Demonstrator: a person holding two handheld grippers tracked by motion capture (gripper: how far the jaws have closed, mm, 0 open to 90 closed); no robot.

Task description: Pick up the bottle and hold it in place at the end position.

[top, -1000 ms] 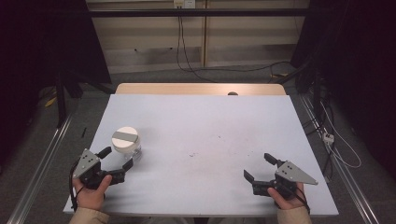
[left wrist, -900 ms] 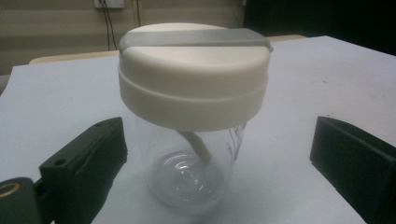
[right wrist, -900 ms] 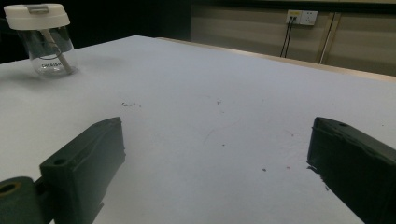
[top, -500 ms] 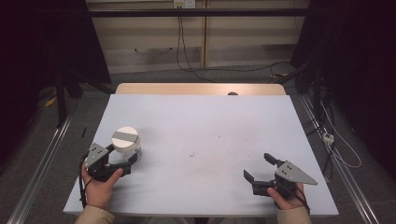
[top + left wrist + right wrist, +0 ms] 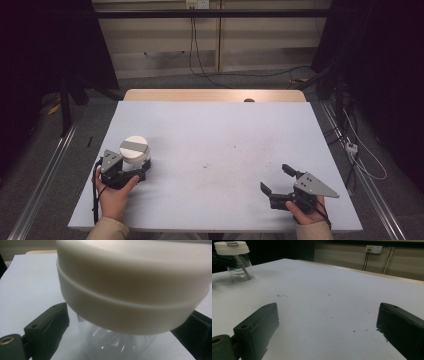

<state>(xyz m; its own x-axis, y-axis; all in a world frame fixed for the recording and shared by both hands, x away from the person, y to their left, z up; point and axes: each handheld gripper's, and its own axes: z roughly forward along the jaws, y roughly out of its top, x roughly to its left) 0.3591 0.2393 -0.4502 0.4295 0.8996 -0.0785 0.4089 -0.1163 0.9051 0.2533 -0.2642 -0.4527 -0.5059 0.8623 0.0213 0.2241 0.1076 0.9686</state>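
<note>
At the lower left of the high view, the left gripper [image 5: 141, 170] is straddling the one jar [image 5: 135, 154], its jaws having just been closing around the clear body but not yet pressing. It should be squeezing below the single white lid [image 5: 130, 290], level. The right gripper [image 5: 275, 180] is sitting wide open, empty, lower right.
</note>
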